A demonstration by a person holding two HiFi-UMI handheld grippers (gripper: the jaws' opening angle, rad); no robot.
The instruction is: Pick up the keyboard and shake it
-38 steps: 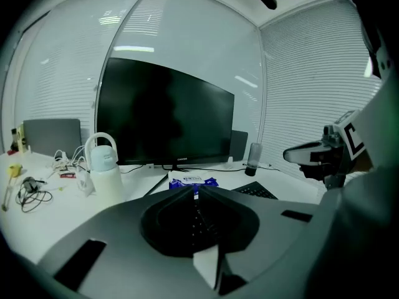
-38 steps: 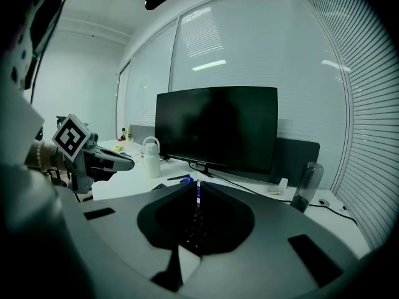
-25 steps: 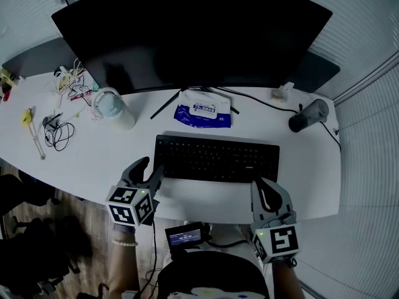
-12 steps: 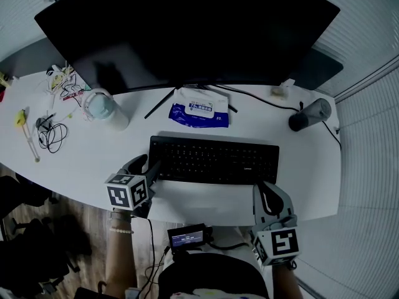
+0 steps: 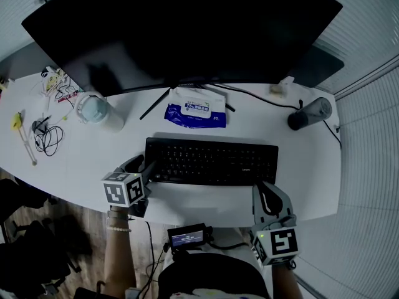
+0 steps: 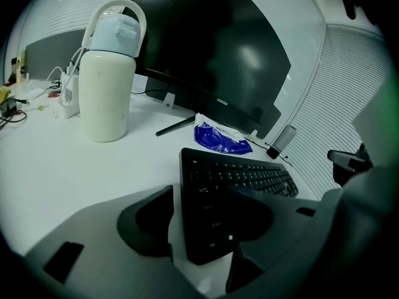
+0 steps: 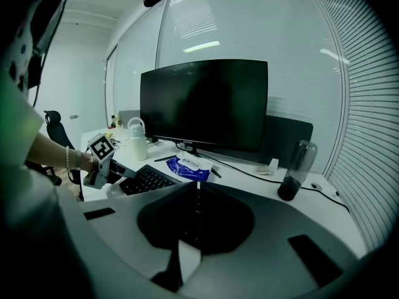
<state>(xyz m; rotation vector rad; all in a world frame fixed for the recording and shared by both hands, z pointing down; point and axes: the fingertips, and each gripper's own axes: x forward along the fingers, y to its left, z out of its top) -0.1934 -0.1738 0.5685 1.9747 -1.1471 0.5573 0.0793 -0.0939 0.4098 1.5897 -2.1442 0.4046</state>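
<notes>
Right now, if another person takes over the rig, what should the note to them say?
Left tool: the jaws are open and have just been opening. The left end of the keyboard is between them, not yet gripped.
Right tool: shut and empty, near the keyboard's right front corner.
Keyboard: lies flat on the desk.
Done: the left tool is in place, nothing more.
Left: close the left tool, probably open the right tool and grip the right end, then lift and shake.

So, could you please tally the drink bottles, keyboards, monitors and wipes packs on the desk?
drink bottles: 2, the white bottle and the dark bottle
keyboard: 1
monitor: 1
wipes pack: 1
total: 5
</notes>
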